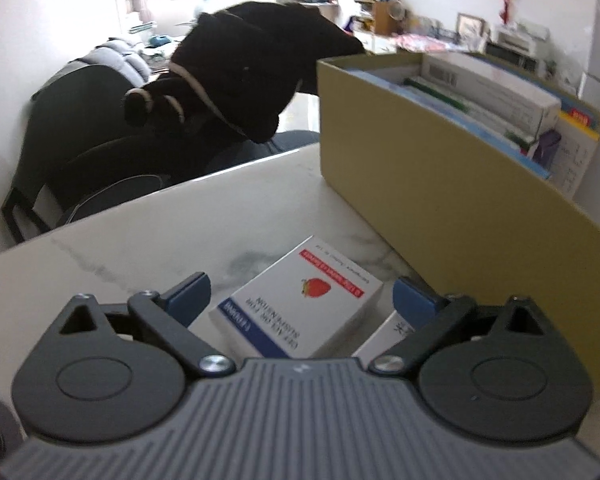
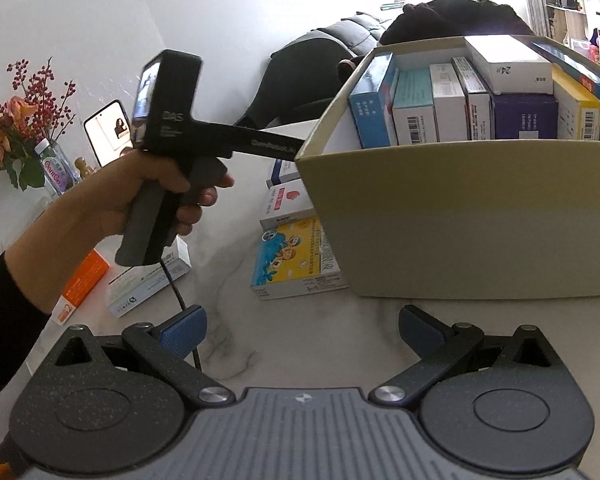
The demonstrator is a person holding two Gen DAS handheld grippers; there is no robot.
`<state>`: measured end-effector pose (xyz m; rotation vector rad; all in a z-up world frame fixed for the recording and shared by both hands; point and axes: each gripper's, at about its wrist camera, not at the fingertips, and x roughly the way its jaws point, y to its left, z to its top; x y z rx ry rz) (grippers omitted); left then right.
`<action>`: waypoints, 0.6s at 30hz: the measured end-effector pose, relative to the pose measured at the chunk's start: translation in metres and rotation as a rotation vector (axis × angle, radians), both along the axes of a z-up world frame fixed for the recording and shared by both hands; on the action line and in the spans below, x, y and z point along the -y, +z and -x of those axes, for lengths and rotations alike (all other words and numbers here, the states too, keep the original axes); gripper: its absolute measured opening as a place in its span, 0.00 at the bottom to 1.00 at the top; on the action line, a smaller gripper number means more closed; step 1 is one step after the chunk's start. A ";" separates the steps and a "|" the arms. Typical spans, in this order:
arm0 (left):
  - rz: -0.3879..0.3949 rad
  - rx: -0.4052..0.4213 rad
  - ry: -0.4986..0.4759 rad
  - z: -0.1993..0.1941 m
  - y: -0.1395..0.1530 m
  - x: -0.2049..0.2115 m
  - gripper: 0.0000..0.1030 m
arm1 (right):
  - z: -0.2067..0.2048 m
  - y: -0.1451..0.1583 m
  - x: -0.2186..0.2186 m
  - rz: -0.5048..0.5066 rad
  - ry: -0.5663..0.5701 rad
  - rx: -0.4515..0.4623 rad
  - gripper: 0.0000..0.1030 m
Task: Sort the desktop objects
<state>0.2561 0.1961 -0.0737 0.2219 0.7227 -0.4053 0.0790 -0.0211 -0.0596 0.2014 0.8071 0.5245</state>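
Marble table (image 1: 100, 256) holds strawberry box (image 1: 300, 300) beside the storage box (image 1: 440, 184).

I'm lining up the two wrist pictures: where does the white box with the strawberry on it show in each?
Left wrist view: the strawberry box lies low in the middle, on the table between the open left tongs.
Right wrist view: the box sits mid-frame, left of the cardboard bin.
Shared landmark: the cardboard bin full of upright boxes.

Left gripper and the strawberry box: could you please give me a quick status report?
Left gripper open, straddling strawberry box, not clamped. Right gripper open, empty, over the table. Sorting box nearly full; nothing blocking.
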 end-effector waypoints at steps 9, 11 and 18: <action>0.031 -0.044 0.000 -0.005 -0.005 -0.003 0.89 | 0.001 -0.003 0.004 -0.017 -0.007 -0.010 1.00; 0.034 -0.047 0.007 -0.005 -0.004 -0.002 0.85 | 0.002 -0.002 0.004 -0.019 -0.008 -0.008 1.00; 0.043 -0.063 0.036 0.001 0.000 -0.007 0.77 | 0.006 0.003 0.004 -0.018 -0.008 0.010 0.99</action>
